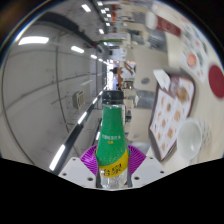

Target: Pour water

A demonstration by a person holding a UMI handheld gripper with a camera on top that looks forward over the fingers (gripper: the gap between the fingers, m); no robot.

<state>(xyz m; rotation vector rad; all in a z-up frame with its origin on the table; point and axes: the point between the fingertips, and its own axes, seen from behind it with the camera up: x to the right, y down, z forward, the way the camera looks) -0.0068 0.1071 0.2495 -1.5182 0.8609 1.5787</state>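
A clear plastic bottle with a green and yellow label point(112, 135) stands upright between my fingers, its neck and cap reaching up ahead of them. My gripper point(111, 160) is shut on the bottle's lower body, with the purple pads point(92, 156) pressing it from both sides. A white cup or bowl point(192, 137) sits on the table to the right of the bottle, beyond the fingers. The bottle's base is hidden below the fingers.
A menu stand point(168, 115) with food pictures stands to the right, just behind the white cup. A long counter with a shiny metal front point(60, 80) runs away on the left. Round pictures hang on the wall point(200, 50) at the far right.
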